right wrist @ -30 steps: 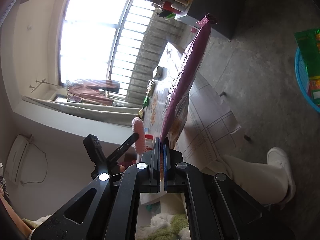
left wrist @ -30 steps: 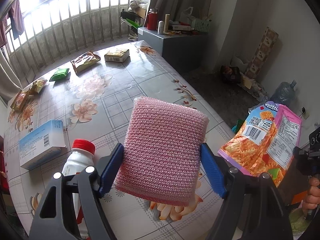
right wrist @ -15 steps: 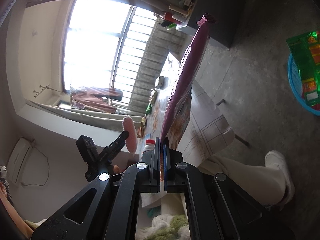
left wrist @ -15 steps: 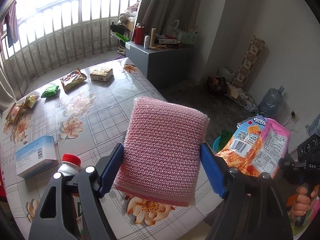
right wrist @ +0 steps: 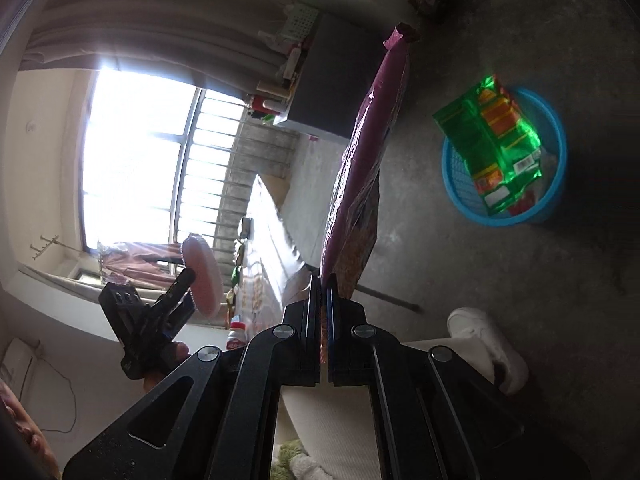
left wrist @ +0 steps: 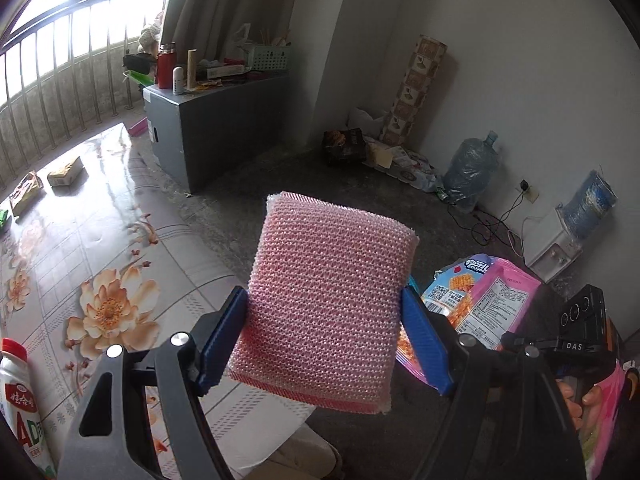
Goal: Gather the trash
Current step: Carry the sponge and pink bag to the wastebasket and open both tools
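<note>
1. Sponge [left wrist: 324,300] fills the middle of the left wrist view: a pink scouring sponge, upright and a little tilted, which we see clamped by its two side edges between the blue pads of the left gripper [left wrist: 324,336]. The jaws stand wide, because the sponge is wide.
2. In the right wrist view we see the same left gripper [right wrist: 182,294] at the lower left of the frame, with the sponge [right wrist: 202,276] edge-on and a hand [right wrist: 168,354] around the handle.
3. The right gripper [right wrist: 324,300] has its jaws pressed together on the bottom edge of a pink snack bag [right wrist: 360,184], which stands up from the pads toward the top of the frame.
4. In the left wrist view the snack bag [left wrist: 488,300] shows at the lower right, its printed back toward us, with the right gripper's black body just beside it.
5. A blue basket [right wrist: 556,120] stands on the grey floor at the upper right of the right wrist view, well apart from the snack bag. A green wrapper [right wrist: 496,140] leans inside it, over the rim.
6. The table [left wrist: 60,240] with a flower-pattern cover lies at the left of the left wrist view. On it we see a white bottle [left wrist: 20,396] with a red cap at the lower left edge and some small packets [left wrist: 64,170] far at the upper left.
7. A white shoe [right wrist: 484,340] and a light trouser leg of the person show at the lower right of the right wrist view.
</note>
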`<state>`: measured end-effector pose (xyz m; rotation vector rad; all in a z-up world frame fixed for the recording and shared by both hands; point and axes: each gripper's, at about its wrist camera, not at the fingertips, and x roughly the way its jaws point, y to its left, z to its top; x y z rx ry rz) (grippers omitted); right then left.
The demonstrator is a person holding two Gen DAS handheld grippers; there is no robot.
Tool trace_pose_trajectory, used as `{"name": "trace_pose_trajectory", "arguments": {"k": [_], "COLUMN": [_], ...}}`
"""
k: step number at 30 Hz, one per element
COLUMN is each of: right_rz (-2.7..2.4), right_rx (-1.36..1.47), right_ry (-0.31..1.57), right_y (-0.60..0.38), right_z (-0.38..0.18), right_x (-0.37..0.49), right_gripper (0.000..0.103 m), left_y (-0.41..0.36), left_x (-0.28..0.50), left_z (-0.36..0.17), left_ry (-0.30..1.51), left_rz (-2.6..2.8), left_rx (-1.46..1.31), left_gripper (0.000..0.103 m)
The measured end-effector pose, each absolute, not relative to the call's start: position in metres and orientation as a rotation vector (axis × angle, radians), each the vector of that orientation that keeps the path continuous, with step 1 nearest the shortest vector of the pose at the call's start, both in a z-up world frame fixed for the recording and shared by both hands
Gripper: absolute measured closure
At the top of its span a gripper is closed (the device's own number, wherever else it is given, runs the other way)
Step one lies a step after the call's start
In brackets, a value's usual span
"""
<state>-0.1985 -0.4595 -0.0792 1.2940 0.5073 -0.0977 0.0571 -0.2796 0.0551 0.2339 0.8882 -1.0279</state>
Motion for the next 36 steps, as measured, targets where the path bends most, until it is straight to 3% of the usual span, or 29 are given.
{"name": "trace_pose_trajectory", "arguments": {"k": [5,12,14,15,16,17,20,23,32,36], "right_rz": [-0.263,-0.268,-0.267,-0.263,-0.27,-0.305,-0.458,-0.479,-0.517,-0.54], "right_rx": [1.361,1.39,1.406,1.436,1.463,1.489,1.57,1.671,1.649,1.56], "right_ry": [0.506,0.511,0.488,0.471,0.462,0.473,0.601,0.57,0.475,0.498], "right_y": [-0.485,-0.514,-0.528,-0.537,-0.546,-0.554,-0.566,-0.557,-0.535,-0.526], "right_z": [-0.109,-0.15,-0.166,-0.179,-0.195,-0.215,-0.275,-0.302,-0.281,-0.246], "right_x": [-0.225,-0.184,-0.17,-0.163,-0.157,-0.151,-0.14,-0.156,-0.216,-0.209], "right_gripper": [0.102,0.102,0.096,0.091,0.063,0.037,0.047,0.047,0.044,0.042], "left_y": [-0.368,-0.482,-0.507,-0.519,-0.532,-0.542,-0.553,-0.54,-0.505,-0.473], "left_x": [0.041,0.031,0.032,0.034,0.036,0.039,0.047,0.054,0.052,0.049], "left_z": [0.02,-0.044,-0.059,-0.069,-0.083,-0.098,-0.138,-0.143,-0.084,-0.049], "left_ry": [1.008,1.129,1.146,1.154,1.166,1.183,1.269,1.319,1.206,1.162], "left_rz": [-1.133,-1.171,-1.172,-1.17,-1.149,-1.115,-1.005,-0.993,-1.031,-1.047], "left_rx": [0.289,0.42,0.426,0.433,0.455,0.486,0.557,0.48,0.412,0.361], "left_gripper": [0.027,0.027,0.024,0.019,0.01,0.008,0.008,0.008,0.008,0.008]}}
